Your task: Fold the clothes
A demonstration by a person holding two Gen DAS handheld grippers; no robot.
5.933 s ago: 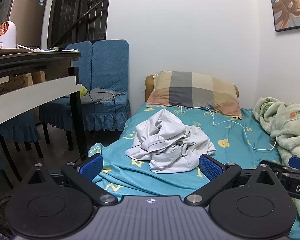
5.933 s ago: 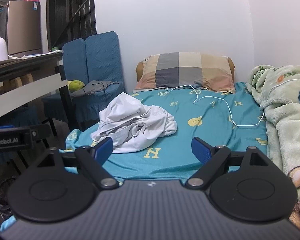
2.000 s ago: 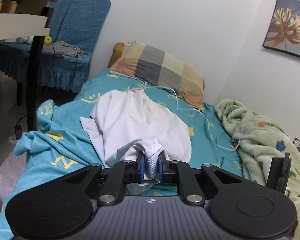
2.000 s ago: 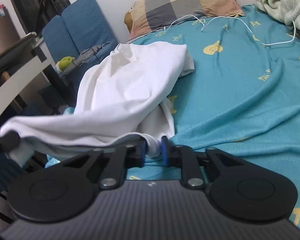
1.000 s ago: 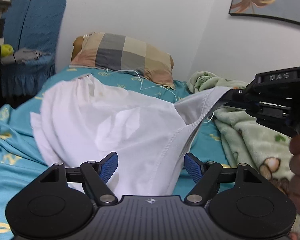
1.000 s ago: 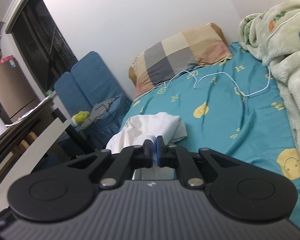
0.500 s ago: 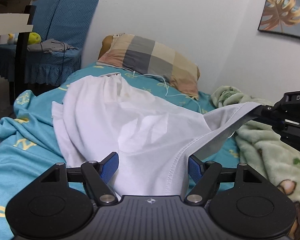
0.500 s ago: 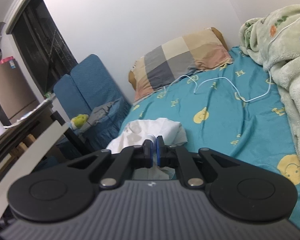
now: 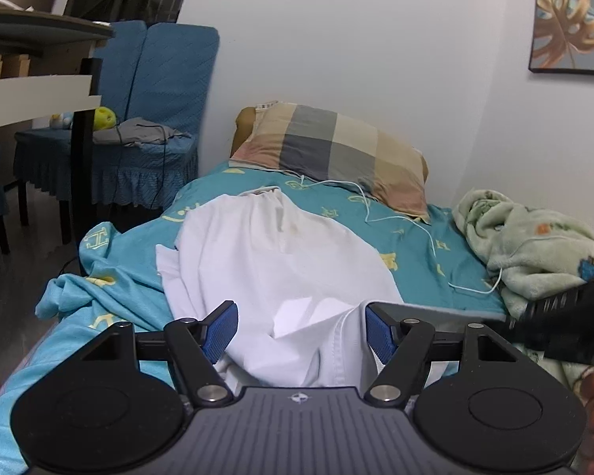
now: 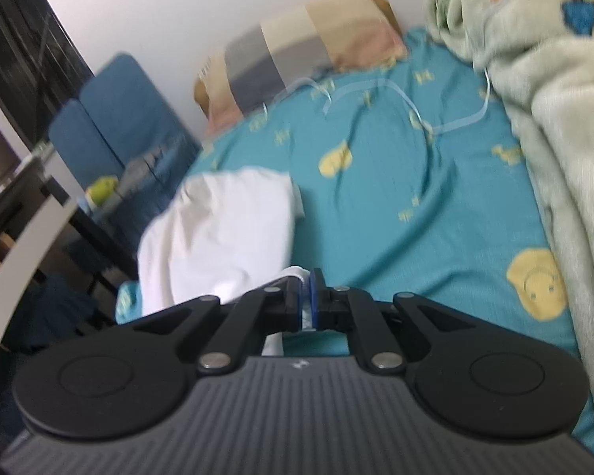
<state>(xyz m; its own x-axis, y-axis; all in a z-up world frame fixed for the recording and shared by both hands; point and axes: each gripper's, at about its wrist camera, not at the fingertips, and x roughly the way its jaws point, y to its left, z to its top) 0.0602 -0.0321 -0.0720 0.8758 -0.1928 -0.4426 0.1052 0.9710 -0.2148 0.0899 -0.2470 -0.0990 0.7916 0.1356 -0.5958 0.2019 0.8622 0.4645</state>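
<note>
One white garment (image 9: pixel 281 261) is lying spread along the teal bedsheet (image 9: pixel 225 182), its long axis running from the near edge of the bed away toward the checked pillow (image 9: pixel 332 146), with the far end reaching almost to it and the near end bunching just under the tools. The left gripper (image 9: pixel 301 330) is hovering directly over that near end with its blue pads standing wide apart and nothing between them, the cloth's seamed edge lying in the gap below. The right gripper (image 10: pixel 305 304) is pinching a thin fold of the same cloth tight between its closed pads, at the garment's near right corner, so the cloth is stretching leftward and away from it. Both tools are sitting at the near end, the left one squarely on the long axis, the right one off to the side. The garment is looking loosely laid out, not yet a neat folded stack. There is one pillow, one white cable (image 9: pixel 400 221), one green fleece blanket (image 9: pixel 534 245) at the right, and two blue chairs (image 9: pixel 154 91) beyond the bed.
</note>
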